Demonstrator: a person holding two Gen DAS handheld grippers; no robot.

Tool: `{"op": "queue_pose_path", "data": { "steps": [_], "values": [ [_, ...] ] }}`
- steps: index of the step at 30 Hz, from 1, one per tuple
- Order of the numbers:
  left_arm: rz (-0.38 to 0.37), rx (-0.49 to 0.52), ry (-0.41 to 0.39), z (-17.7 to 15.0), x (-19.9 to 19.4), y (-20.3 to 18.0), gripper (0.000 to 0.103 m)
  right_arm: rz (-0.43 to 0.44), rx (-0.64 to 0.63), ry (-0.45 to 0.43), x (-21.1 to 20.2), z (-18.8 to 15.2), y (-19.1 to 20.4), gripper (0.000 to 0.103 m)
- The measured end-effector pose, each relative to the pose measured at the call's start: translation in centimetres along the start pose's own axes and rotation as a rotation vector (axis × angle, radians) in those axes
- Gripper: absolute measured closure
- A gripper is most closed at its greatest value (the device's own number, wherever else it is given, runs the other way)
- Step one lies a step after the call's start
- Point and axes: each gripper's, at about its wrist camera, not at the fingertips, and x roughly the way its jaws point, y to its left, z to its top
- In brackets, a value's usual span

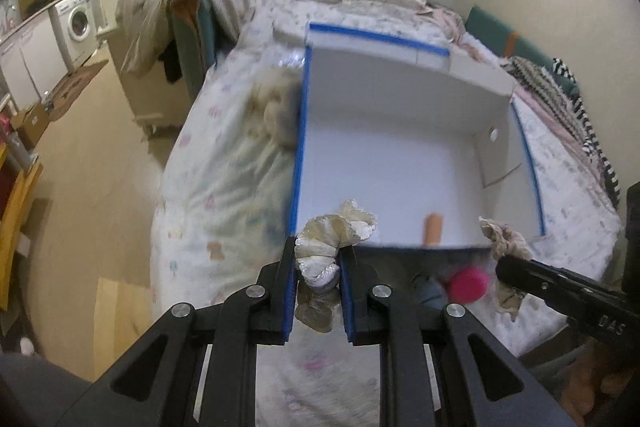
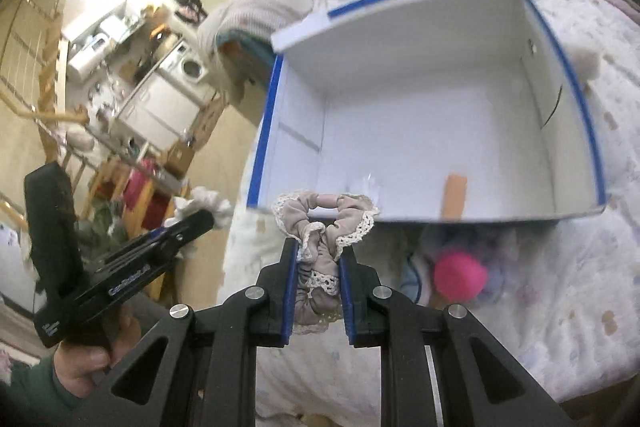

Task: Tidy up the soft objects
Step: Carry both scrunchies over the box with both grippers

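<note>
A white box point(image 1: 384, 163) point(image 2: 432, 147) with blue-taped rims lies open on the bed, just beyond both grippers. My left gripper point(image 1: 317, 247) is shut on a cream, lace-edged scrunchie point(image 1: 332, 239), held in the air before the box's near wall. My right gripper point(image 2: 319, 247) is shut on a taupe scrunchie with lace trim point(image 2: 324, 227), also lifted near that wall. In the left wrist view the right gripper point(image 1: 504, 267) comes in from the right with its scrunchie point(image 1: 500, 235). In the right wrist view the left gripper point(image 2: 200, 223) shows at the left with its white scrunchie point(image 2: 208, 209).
A pink soft ball point(image 1: 468, 283) point(image 2: 460, 277) and a bluish soft item point(image 1: 430, 291) lie on the bed before the box. A fluffy beige toy point(image 1: 276, 111) leans on the box's left side. A small orange tape strip point(image 2: 454, 195) marks the box's near wall. Bedding piles at the far end.
</note>
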Motion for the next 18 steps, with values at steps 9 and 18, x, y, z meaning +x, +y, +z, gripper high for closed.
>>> {"op": "queue_pose_path", "data": {
  "steps": [9, 18],
  "values": [
    [-0.014, 0.049, -0.018, 5.2, 1.4, -2.5, 0.086, -0.043, 0.018, -0.047, 0.0, 5.0, -0.4, 0.082],
    [-0.001, 0.103, 0.014, 8.2, 6.5, -4.2, 0.086, -0.148, 0.055, -0.028, 3.4, 8.6, -4.1, 0.082]
  ]
}}
